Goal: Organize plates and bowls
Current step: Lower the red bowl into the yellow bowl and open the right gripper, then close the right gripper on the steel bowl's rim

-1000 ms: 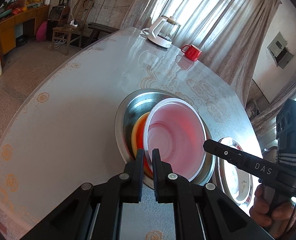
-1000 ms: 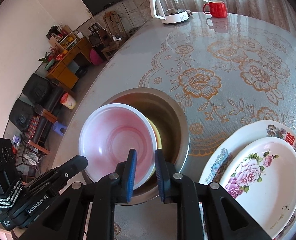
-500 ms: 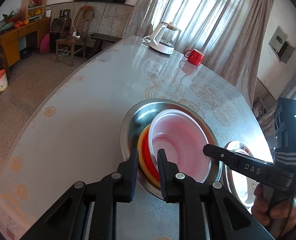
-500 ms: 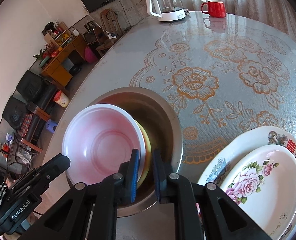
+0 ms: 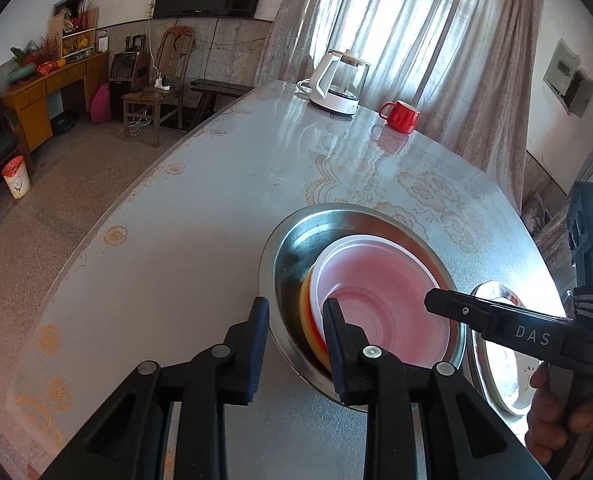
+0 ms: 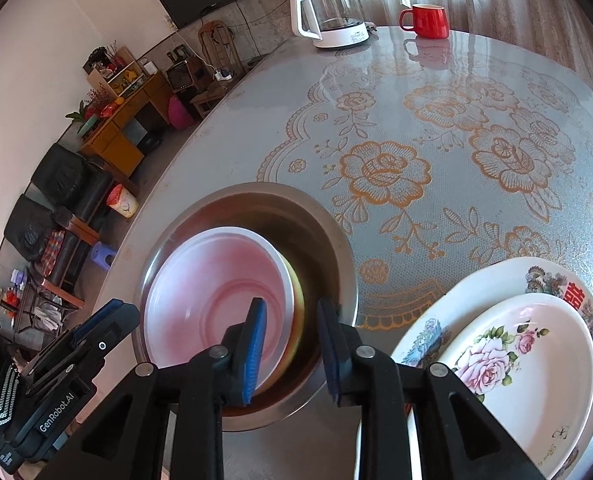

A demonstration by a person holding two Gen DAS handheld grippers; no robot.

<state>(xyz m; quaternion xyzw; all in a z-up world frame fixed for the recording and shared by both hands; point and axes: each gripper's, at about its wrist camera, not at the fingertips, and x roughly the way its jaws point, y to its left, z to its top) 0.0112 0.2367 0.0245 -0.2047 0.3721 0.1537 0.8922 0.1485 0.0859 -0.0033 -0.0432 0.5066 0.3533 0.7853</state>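
Floral-patterned worktop (image 6: 456, 128) carries one steel basin (image 6: 328, 240) nesting a pink-white bowl (image 6: 216, 292) over others, beside two flowered plates (image 6: 536, 360). "GenRobot.AI" left gripper (image 5: 294, 326) and "DAS" right gripper (image 6: 290, 326): fingers released.

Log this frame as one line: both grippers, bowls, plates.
left gripper: open | right gripper: open | pink bowl: nested in steel basin | plates: stacked beside
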